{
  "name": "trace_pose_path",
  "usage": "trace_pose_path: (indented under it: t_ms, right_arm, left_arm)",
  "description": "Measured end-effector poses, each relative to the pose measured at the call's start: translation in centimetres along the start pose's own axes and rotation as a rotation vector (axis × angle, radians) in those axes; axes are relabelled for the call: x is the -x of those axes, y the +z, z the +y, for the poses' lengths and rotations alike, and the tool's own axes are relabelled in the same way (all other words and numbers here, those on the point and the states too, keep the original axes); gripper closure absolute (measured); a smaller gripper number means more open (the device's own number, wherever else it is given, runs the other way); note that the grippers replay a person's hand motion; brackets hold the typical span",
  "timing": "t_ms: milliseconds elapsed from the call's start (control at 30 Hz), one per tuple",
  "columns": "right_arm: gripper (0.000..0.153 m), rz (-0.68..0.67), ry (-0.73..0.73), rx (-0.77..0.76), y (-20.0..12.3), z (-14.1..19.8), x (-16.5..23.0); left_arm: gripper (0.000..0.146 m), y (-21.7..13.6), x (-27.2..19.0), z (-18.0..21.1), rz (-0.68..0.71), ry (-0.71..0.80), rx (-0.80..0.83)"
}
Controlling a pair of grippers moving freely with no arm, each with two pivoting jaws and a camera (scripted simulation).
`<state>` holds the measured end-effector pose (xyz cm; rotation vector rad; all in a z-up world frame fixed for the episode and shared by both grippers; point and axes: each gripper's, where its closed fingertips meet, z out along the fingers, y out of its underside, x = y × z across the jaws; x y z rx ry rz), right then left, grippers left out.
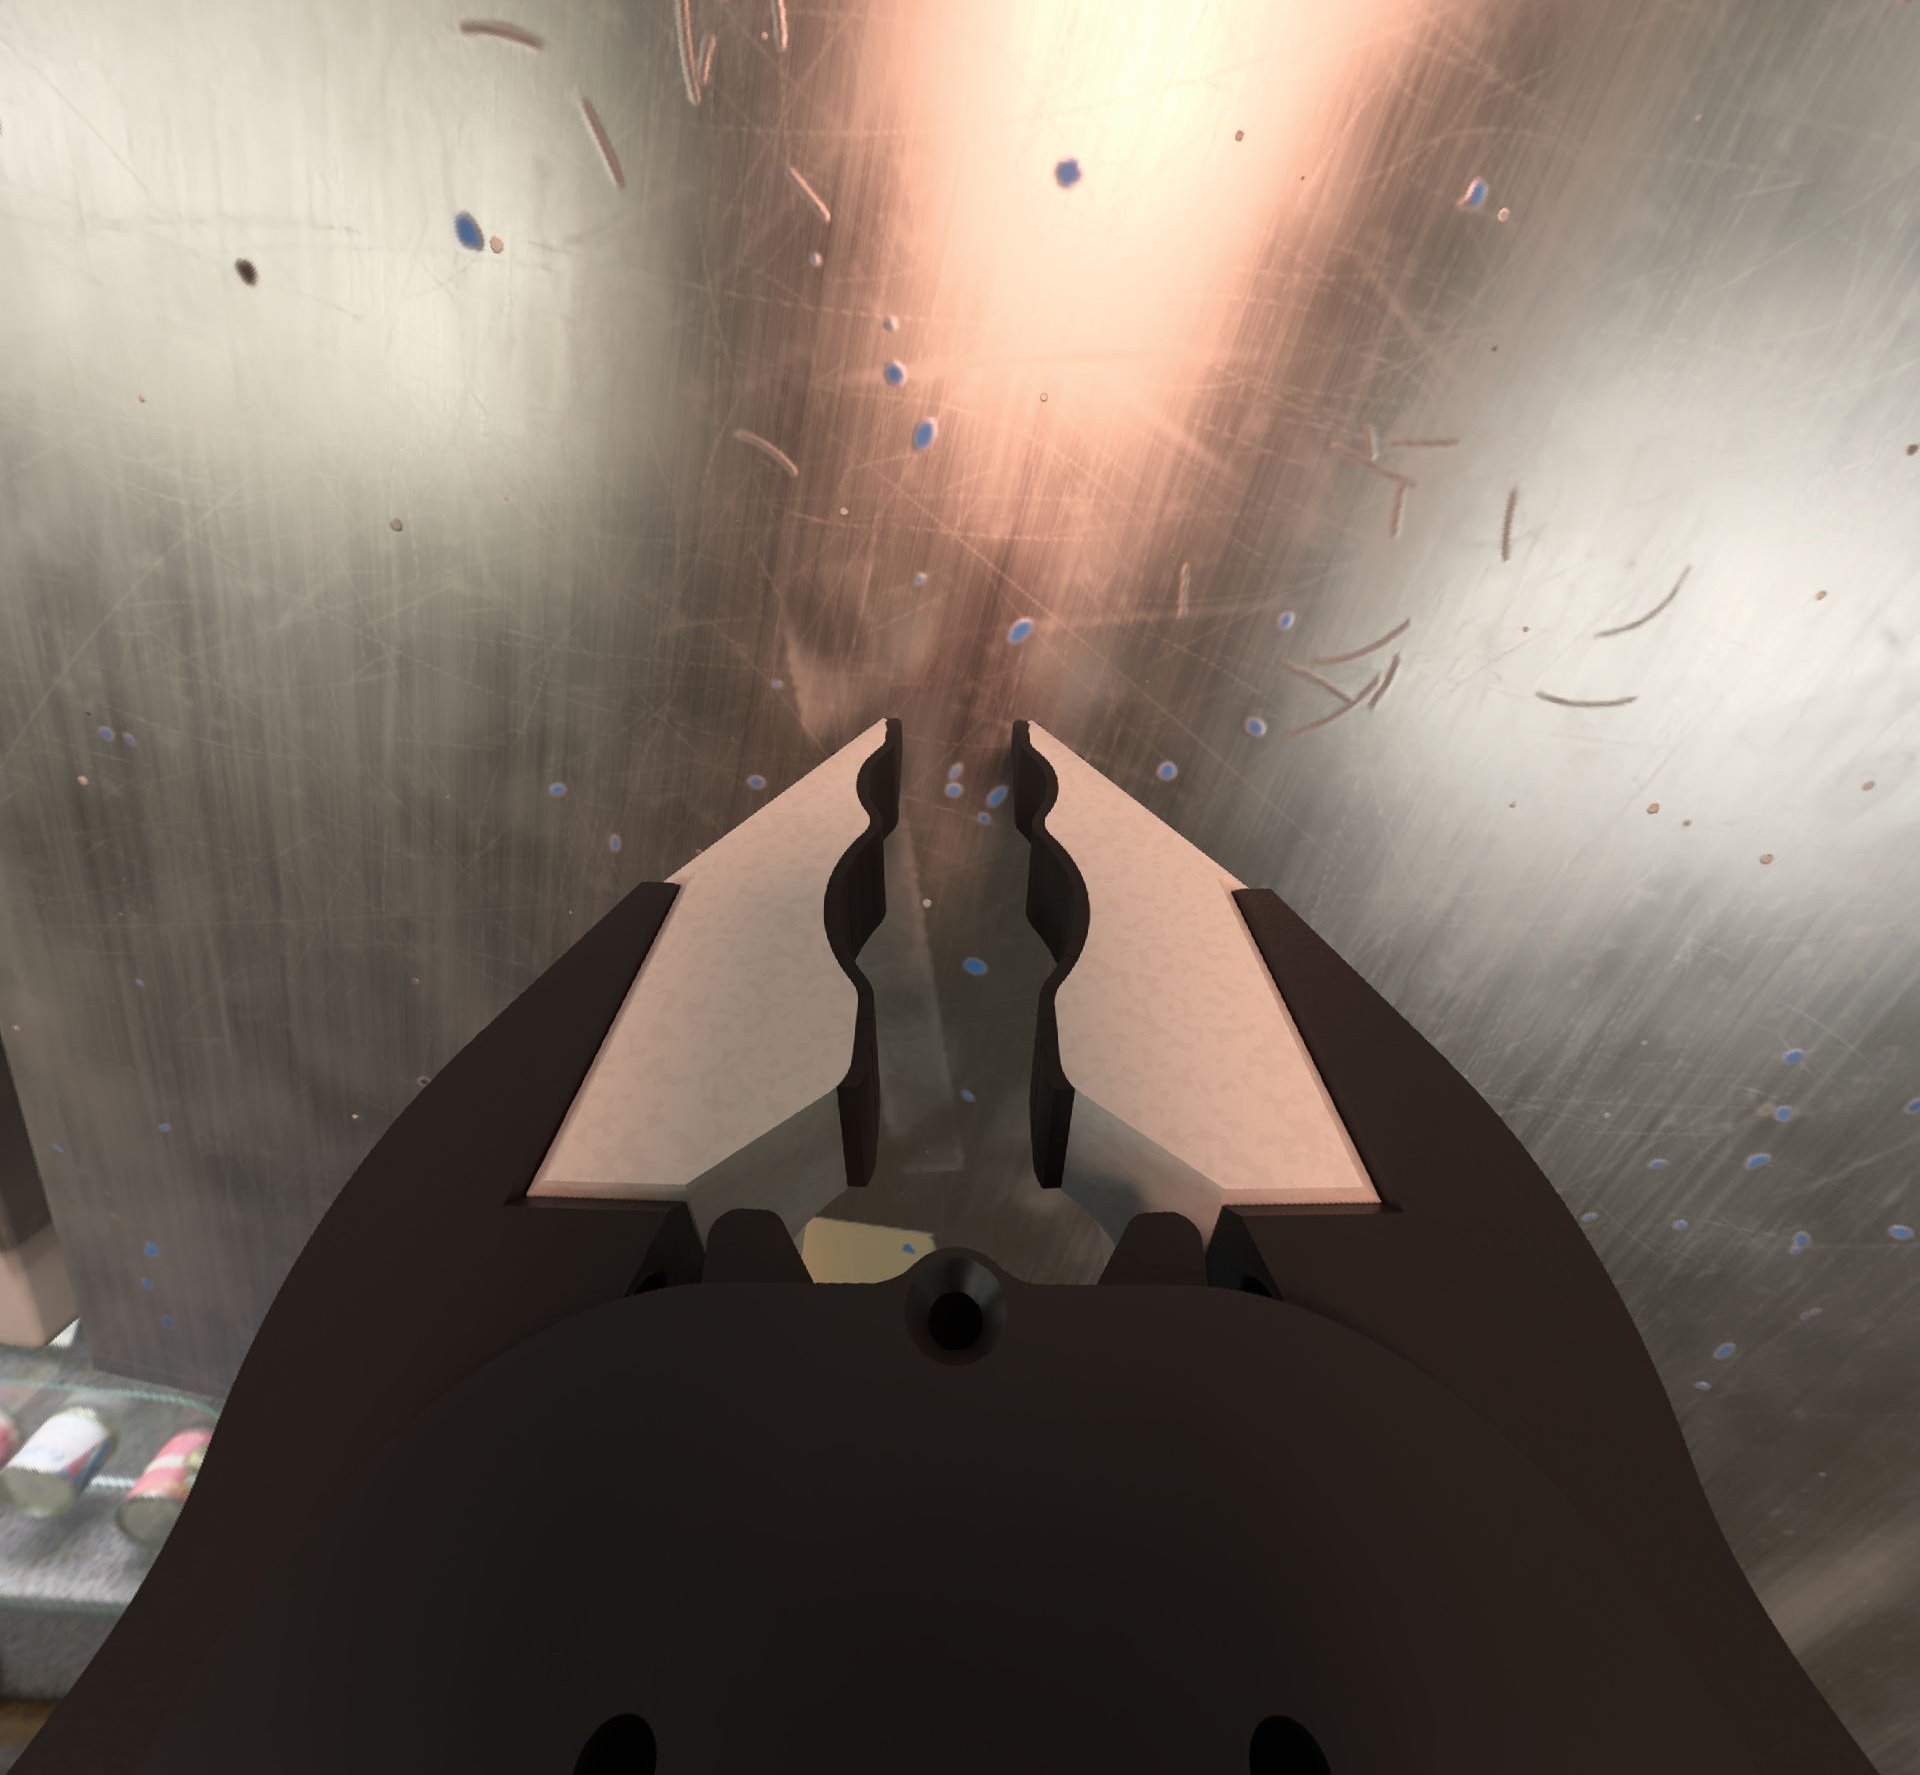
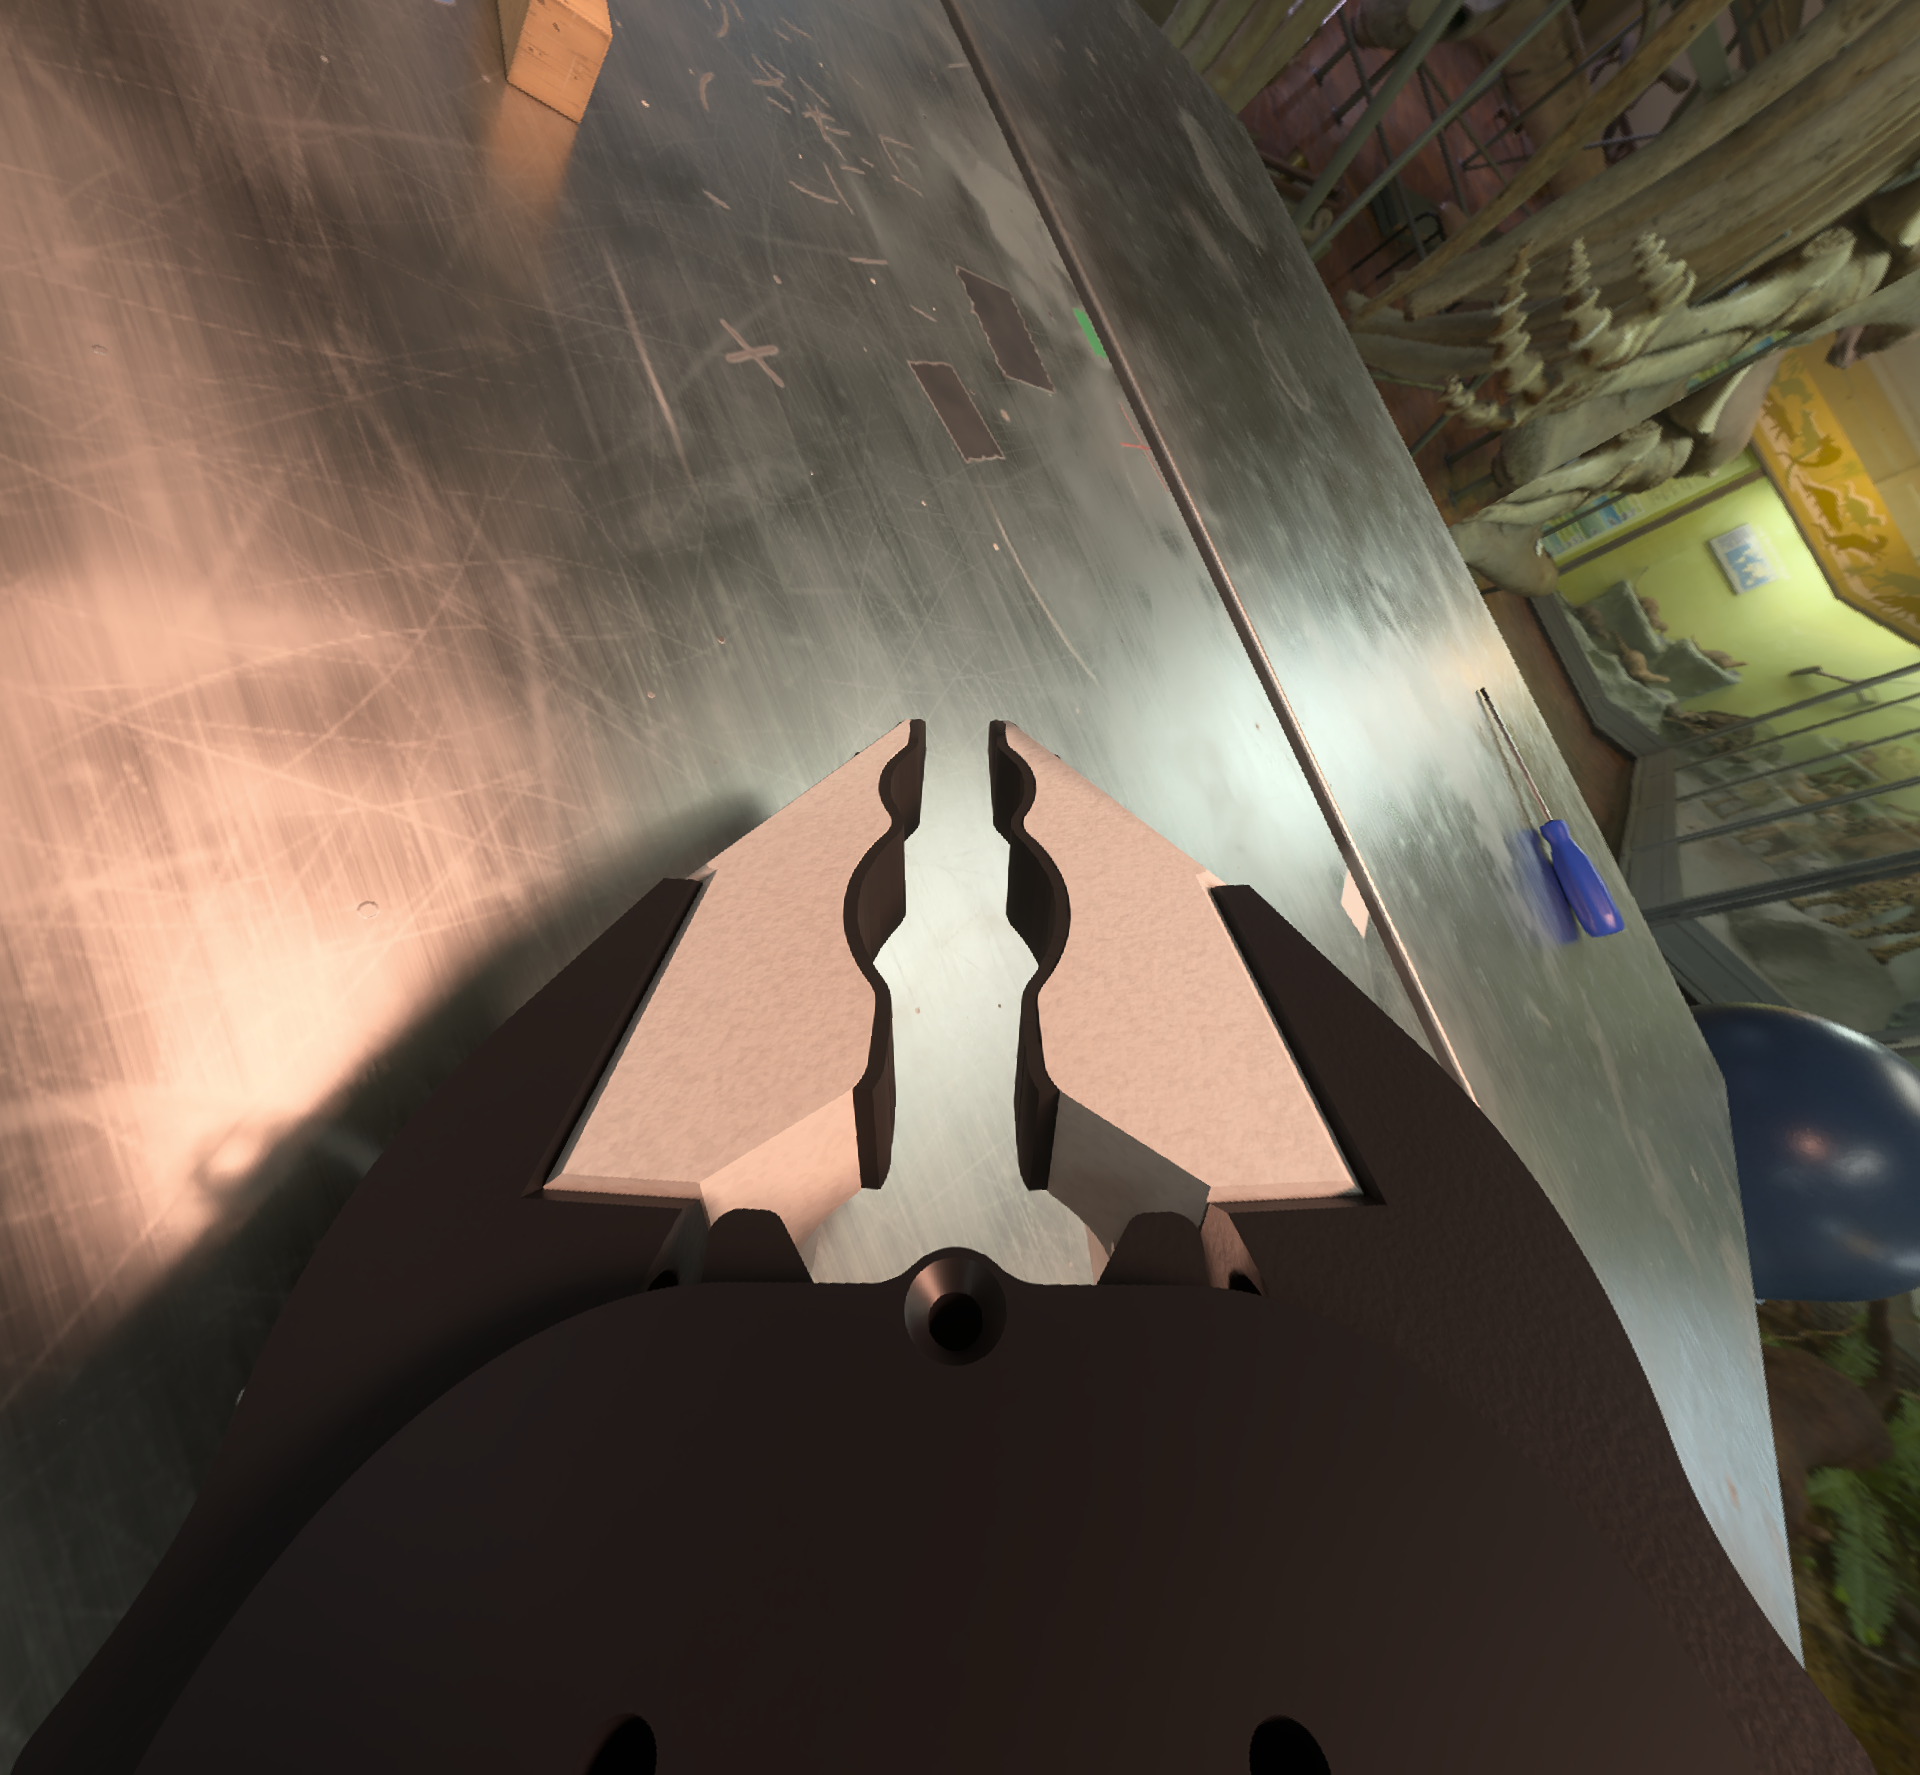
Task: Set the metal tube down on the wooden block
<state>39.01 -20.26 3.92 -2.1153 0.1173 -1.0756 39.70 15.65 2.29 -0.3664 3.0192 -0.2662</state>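
Open scratched tabletop [image 2: 520,582] ahead, wooden block [image 2: 549,21] far off, screwdriver [image 2: 1569,868] at right edge.

Left gripper [image 1: 956,738] and right gripper [image 2: 956,738], identical in build: dark brown rounded body, two tapering fingers [image 1: 727,998] faced with pale pink textured plates, dark wavy inner gripping edges, one recessed screw hole centred near the finger bases.

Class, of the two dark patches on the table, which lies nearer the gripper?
The smaller patch, lower left of the larger patch, lies nearer the right gripper.
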Motion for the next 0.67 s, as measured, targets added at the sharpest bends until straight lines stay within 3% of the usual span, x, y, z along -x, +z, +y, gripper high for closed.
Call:
trace_pose_path:
  t_ms: [667]
  right_arm:
    - [0.141, 0.000, 0.004, -0.001, 0.0, 0.0, 0.0]
  left_arm:
    - [0.126, -0.9, -0.5, 2.1, 0.058, -0.038, 0.026]
